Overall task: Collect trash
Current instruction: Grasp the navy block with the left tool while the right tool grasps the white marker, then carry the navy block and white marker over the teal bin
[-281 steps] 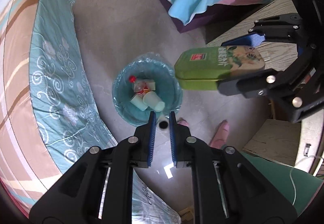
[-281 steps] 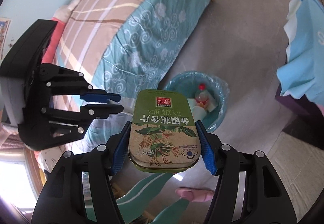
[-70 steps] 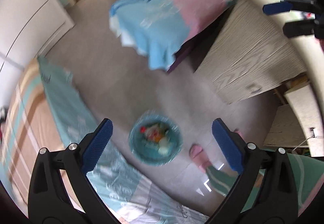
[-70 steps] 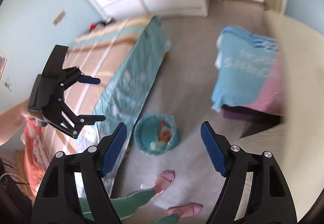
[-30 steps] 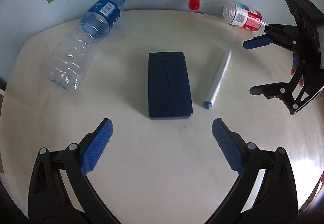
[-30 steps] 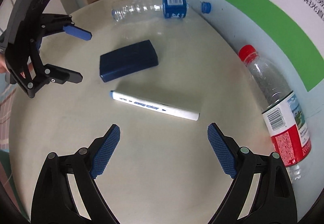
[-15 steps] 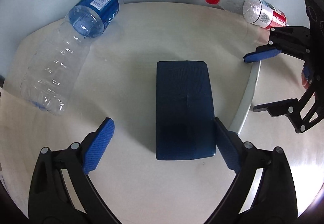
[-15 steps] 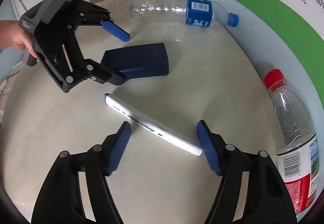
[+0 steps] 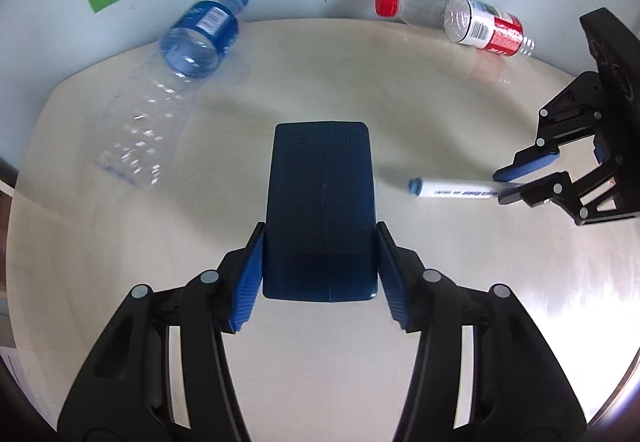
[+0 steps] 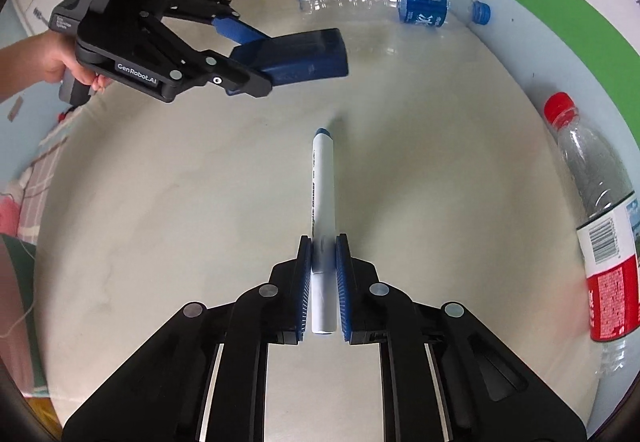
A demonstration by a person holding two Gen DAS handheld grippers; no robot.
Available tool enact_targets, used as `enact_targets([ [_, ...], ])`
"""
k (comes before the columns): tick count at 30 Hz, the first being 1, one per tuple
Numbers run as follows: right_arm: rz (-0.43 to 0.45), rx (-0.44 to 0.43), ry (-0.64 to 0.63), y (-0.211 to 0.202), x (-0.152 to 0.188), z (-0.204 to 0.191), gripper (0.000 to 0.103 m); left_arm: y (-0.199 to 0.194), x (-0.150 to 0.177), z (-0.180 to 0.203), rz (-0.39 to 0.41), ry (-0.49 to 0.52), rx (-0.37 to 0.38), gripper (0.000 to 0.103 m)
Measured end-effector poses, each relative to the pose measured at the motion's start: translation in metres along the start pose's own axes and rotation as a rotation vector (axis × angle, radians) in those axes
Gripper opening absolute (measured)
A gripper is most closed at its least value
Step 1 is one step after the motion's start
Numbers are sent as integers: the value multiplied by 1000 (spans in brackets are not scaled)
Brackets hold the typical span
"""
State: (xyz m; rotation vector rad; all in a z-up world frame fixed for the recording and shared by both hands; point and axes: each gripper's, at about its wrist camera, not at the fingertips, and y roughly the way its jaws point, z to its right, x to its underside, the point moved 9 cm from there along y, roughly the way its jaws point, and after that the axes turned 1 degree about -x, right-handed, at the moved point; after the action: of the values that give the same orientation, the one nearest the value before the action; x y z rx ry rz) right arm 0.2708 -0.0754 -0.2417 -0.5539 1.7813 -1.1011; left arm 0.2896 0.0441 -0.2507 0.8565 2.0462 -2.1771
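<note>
The dark blue case [image 9: 320,210], open-flanked half a second ago, now sits clamped between the left gripper [image 9: 320,274] fingers mid-table [image 9: 440,362]. Just right of the case, the right gripper [image 10: 323,274] has closed on the marker [image 10: 322,202]. Both look ready for binning. Count: one case, one marker, two bottles beyond the case: blue-labelled [image 9: 176,74], red-capped [image 9: 452,20].

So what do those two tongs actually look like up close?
Both tongs, left and right, are matte black angular linkages with round silver rivets and ribbed blue pads. The left one's body carries white "GenRobot.AI" lettering, and a bare hand grips its handle.
</note>
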Motion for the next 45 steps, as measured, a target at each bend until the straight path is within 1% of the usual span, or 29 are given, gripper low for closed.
enact_targets([
  [4, 38, -30, 42, -19, -11, -11, 13, -32, 14, -16, 29, -5, -18, 50],
  [6, 52, -37, 29, -27, -23, -22, 13, -48, 26, -27, 41, -22, -22, 50],
  [9, 61, -54, -11, -32, -45, -45, 13, -72, 55, -42, 53, -44, -50, 50],
  [12, 63, -74, -75, -30, -73, -78, 13, -93, 84, -67, 64, -84, -104, 50],
  [15, 53, -108, -153, -19, -104, -121, 13, -116, 126, -96, 67, -165, -137, 50],
  [17, 51, -146, -214, -6, -128, -157, 13, -130, 154, -114, 64, -218, -164, 50],
  [21, 37, -213, -331, 22, -171, -225, 13, -169, 227, -154, 59, -332, -228, 50],
  [22, 32, -231, -365, 29, -182, -246, 13, -177, 242, -160, 59, -353, -243, 50],
  [26, 11, -314, -479, 60, -218, -331, 13, -220, 325, -193, 52, -462, -308, 50],
  [29, -10, -373, -563, 83, -237, -399, 13, -250, 395, -212, 36, -555, -346, 50],
  [30, -21, -399, -597, 92, -241, -427, 13, -259, 422, -217, 26, -586, -364, 50],
  [32, -38, -440, -645, 108, -247, -472, 13, -271, 466, -223, 7, -642, -382, 50],
  [33, -49, -457, -669, 117, -249, -494, 13, -278, 497, -225, -8, -681, -394, 50],
  [35, -80, -502, -713, 138, -248, -545, 13, -284, 543, -225, -33, -745, -402, 50],
  [39, -150, -574, -778, 179, -235, -633, 13, -288, 625, -222, -75, -863, -399, 50],
  [43, -229, -628, -817, 222, -214, -700, 13, -277, 692, -209, -116, -960, -376, 50],
  [45, -264, -644, -816, 242, -200, -723, 13, -267, 728, -201, -139, -1012, -342, 50],
])
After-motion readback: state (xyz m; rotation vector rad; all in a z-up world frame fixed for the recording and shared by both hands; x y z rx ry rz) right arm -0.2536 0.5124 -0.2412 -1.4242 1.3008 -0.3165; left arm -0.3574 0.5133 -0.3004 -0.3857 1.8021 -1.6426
